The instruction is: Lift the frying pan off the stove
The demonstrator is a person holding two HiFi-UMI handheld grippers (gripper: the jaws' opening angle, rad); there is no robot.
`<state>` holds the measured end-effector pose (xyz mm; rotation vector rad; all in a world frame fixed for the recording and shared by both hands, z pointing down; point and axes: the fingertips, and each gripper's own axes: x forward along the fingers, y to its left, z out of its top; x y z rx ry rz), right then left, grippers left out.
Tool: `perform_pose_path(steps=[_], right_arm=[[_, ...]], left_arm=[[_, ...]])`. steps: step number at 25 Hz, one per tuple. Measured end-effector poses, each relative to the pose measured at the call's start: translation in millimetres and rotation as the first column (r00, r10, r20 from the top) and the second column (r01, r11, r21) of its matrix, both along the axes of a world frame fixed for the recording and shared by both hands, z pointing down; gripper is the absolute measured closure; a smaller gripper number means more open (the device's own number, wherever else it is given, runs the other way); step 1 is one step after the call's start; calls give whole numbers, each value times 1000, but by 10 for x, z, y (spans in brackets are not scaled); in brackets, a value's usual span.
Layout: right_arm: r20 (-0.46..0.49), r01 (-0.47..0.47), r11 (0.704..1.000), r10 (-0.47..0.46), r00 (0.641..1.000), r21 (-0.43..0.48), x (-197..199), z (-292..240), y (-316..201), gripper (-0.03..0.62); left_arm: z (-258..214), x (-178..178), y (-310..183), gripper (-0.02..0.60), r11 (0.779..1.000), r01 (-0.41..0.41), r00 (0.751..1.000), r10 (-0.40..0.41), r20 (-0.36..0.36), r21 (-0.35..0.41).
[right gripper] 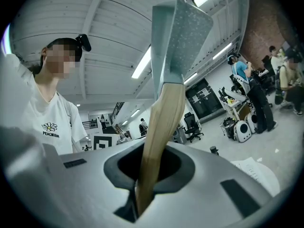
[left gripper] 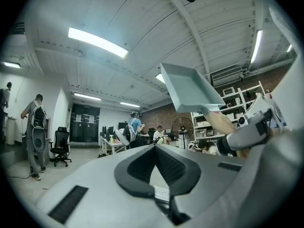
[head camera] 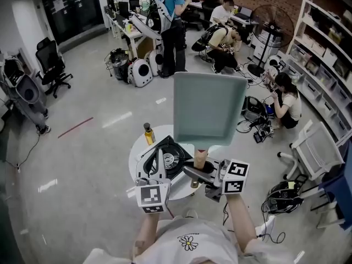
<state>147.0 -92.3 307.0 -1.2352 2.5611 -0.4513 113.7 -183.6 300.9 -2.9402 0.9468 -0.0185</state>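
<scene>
A square pale-teal frying pan (head camera: 209, 109) is raised above the black stove (head camera: 168, 158), which stands on a small round white table (head camera: 137, 153). My right gripper (head camera: 197, 173) is shut on the pan's wooden handle (head camera: 201, 157). In the right gripper view the handle (right gripper: 161, 141) runs up out of the closed jaws (right gripper: 140, 198) to the tilted pan (right gripper: 183, 37). My left gripper (head camera: 147, 183) hovers at the table's near edge, shut, holding nothing. The left gripper view has the pan (left gripper: 190, 91) up at the right, above my joined jaws (left gripper: 168, 198).
A yellow bottle (head camera: 149, 134) stands on the table behind the stove. Several people work at desks and on the floor at the back and right. Shelves (head camera: 324, 54), a fan (head camera: 273, 23), a white chair (head camera: 316, 150) and floor cables are on the right.
</scene>
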Motion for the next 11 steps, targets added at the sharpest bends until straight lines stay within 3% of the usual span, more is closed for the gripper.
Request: perform_pose_path(steps=[11], right_arm=[[5,-13,1000,13,1000,-5,-13,-19,-90,559]], left_arm=[[11,-53,-125,583,1000,2,1000,-2,7,-6]])
